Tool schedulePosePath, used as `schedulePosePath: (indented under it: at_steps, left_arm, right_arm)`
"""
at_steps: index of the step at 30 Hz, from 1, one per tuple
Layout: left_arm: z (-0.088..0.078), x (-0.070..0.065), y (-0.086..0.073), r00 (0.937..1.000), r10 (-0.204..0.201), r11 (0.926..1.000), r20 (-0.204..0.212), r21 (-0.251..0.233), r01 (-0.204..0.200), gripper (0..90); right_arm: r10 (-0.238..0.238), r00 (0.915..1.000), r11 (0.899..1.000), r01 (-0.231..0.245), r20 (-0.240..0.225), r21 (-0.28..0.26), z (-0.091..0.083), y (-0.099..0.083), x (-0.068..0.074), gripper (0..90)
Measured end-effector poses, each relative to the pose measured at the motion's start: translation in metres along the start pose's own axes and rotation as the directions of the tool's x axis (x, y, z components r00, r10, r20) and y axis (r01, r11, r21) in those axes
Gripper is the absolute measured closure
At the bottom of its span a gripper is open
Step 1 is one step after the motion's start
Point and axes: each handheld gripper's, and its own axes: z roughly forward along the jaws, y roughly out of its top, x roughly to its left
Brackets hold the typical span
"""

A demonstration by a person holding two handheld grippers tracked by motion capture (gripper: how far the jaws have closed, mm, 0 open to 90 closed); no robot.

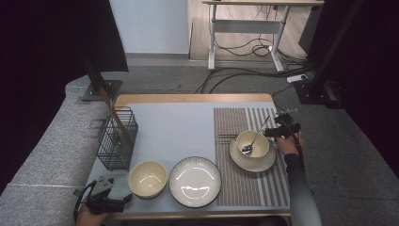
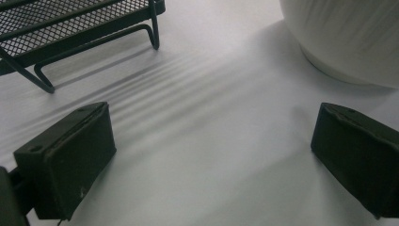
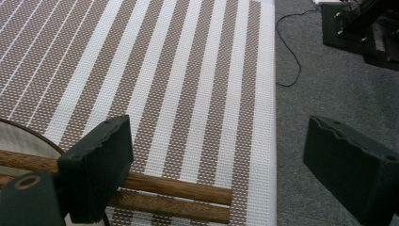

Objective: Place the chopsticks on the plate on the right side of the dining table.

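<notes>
Chopsticks [image 3: 179, 195] lie on striped placemat [image 3: 188, 70] beside bowl [image 1: 252, 142], w/ right hand-held gripper [image 3: 216, 169] wide open just above them, prob. lining up a pick; left hand-held gripper [image 2: 211, 160] open, idle near table edge.

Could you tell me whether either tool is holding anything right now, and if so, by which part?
Nothing is held. The right tool is open over the chopsticks on the striped placemat; the left tool is open above bare table beside the cream bowl.
</notes>
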Motion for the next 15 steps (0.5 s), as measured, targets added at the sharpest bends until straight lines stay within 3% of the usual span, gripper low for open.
schedulePosePath:
  at_steps: [15]
  left_arm:
    - [0.0,-0.0001,0.0,1.0,0.0,1.0,0.0,0.0,0.0,0.0]
  right_arm:
    - [-0.009,0.9997,1.0,0.009,-0.022,0.019,-0.0057,-0.0019,0.0005,10.0]
